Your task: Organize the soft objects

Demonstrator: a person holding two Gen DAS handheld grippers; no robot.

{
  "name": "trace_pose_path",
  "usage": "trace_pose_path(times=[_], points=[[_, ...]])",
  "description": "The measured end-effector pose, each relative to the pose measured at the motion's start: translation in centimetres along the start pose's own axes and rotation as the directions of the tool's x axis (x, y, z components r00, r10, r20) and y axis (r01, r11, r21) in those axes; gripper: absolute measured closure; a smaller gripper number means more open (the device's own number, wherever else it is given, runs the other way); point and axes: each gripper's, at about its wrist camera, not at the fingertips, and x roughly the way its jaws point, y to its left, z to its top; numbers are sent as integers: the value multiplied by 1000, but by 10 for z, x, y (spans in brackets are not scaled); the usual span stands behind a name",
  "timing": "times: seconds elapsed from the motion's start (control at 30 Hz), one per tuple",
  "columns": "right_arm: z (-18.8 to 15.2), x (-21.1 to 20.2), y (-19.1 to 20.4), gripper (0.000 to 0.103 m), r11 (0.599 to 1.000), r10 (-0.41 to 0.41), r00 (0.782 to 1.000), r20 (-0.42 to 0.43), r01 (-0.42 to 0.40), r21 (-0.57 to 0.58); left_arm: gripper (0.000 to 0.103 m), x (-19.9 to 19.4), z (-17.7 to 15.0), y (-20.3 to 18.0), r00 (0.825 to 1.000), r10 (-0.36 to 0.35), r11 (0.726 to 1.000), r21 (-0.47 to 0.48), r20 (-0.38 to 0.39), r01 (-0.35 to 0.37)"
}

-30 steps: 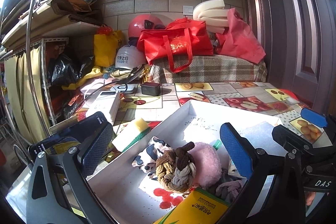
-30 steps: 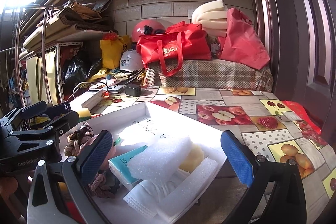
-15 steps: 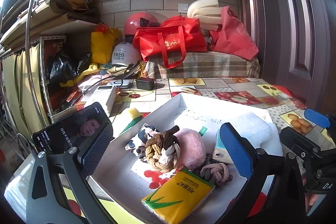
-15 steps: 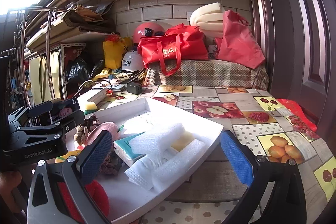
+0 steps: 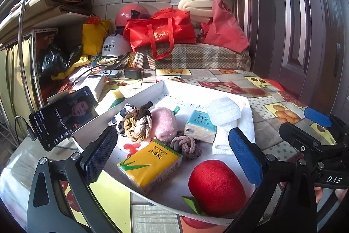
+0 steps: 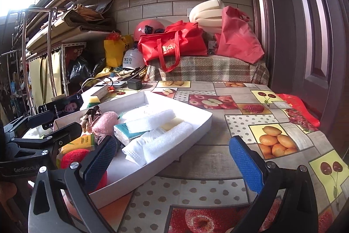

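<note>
Table: covered with a fruit-print cloth, carrying the tray and clutter toward the back wall.
Tray: white, shallow, lying on the table; all soft objects inside it.
Red plush apple: at the tray's near edge, green leaf at its base.
Yellow tissue pack: left of the apple, flat on the tray floor.
Pink fluffy ball: mid-tray, beyond the yellow pack.
White foam pieces: on the tray's right side, stacked over a folded white cloth.
Teal tissue pack: just left of the foam, right of the pink ball.
Brown rope knot: touching the pink ball's left side.
Grey knot: between the yellow pack and the teal pack.
Phone: propped outside the tray's left wall, screen lit.
Left tongs: spread wide, hovering above the tray's near half, gripping nothing.
Right tongs: spread wide, empty, above the tray's near right edge.
</note>
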Motion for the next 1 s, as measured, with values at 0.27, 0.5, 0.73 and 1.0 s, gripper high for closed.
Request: trace_pose_path(times=[0.27,0.5,0.73,1.0], points=[[-8,-29,-12,0,1000,-21,1000,5,21,15,0,-10,-9,-17,999,-16,999,44,-36,18],[-7,-52,-28,0,996,-53,997,53,49,70,0,-30,-16,-30,999,-30,997,71,-21,31],[-17,-92,-23,0,993,-120,984,133,117,31,0,-33,-15,-28,995,98,993,70,-8,-97],[-24,-136,-37,0,919,-392,871,297,359,163,0,-56,-15,-41,976,210,975,54,60,-213]])
